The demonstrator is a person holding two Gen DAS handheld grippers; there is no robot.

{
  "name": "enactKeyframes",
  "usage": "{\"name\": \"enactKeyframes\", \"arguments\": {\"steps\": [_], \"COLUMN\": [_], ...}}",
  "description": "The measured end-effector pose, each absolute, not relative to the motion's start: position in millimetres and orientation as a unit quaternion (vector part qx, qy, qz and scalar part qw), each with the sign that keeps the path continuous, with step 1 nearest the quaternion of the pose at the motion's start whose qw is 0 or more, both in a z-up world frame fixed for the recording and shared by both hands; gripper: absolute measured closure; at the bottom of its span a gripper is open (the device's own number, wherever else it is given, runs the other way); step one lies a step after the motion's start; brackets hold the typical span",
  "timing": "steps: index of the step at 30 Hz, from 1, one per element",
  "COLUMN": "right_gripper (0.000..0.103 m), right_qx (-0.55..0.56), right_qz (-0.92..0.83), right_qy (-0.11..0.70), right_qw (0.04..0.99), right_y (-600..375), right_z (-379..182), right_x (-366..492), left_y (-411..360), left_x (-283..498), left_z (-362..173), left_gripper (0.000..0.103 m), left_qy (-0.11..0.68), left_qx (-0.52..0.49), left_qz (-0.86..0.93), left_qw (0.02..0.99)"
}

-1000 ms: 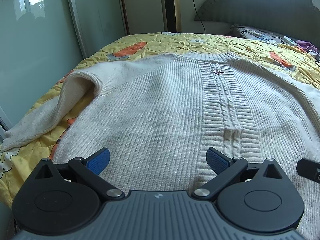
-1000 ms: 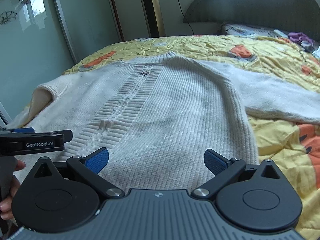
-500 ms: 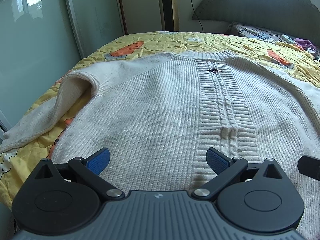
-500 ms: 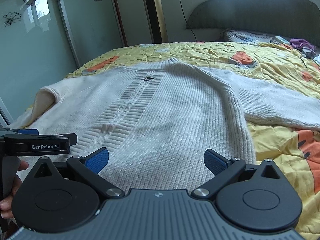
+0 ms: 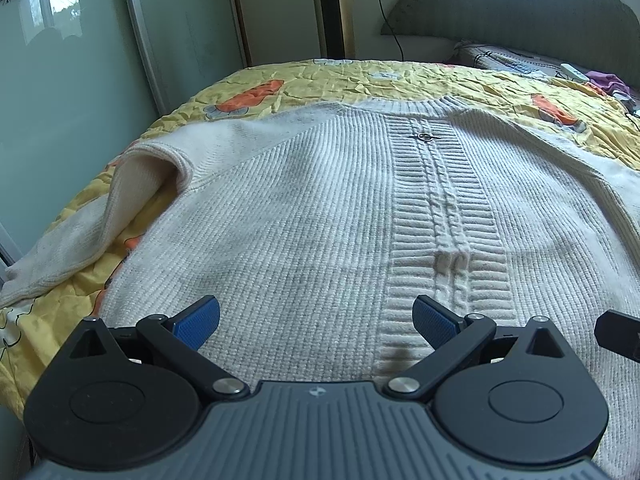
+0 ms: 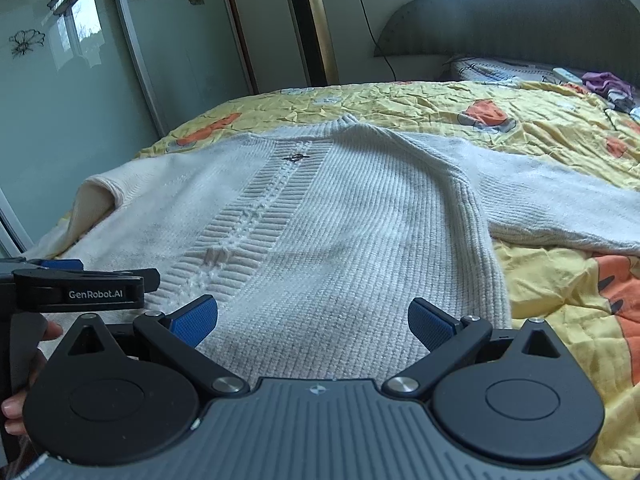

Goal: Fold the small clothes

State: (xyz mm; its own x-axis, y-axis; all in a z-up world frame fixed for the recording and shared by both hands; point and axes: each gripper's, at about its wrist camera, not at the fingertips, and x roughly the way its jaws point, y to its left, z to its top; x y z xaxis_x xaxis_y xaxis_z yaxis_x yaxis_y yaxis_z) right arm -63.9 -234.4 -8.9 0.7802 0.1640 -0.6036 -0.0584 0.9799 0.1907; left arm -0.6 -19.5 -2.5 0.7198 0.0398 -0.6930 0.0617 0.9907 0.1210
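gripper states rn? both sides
Left gripper: open, empty, over the sweater hem.
Right gripper: open, empty, also at the hem.

My left gripper (image 5: pixel 316 318) and right gripper (image 6: pixel 313 317) look identical: black linkage arms, silver pivot screws, ribbed grey body, blue textured pads (image 5: pixel 198 322). White "GenRobot.AI" lettering shows at mid left of the right view, and bare fingers (image 6: pixel 14 404) at lower left.
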Motion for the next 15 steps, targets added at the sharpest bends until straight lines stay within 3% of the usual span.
{"name": "enactKeyframes", "arguments": {"steps": [15], "right_gripper": [0.001], "right_qx": [0.071], "right_qz": [0.040], "right_qy": [0.316], "right_qw": [0.945], "right_y": [-239.7], "right_z": [-8.4], "right_x": [-67.9], "left_y": [-25.4], "left_x": [-1.0], "left_z": [-5.1], "left_gripper": [0.000], "left_qy": [0.378], "left_qx": [0.073], "left_qz": [-0.010], "left_qw": [0.923]}}
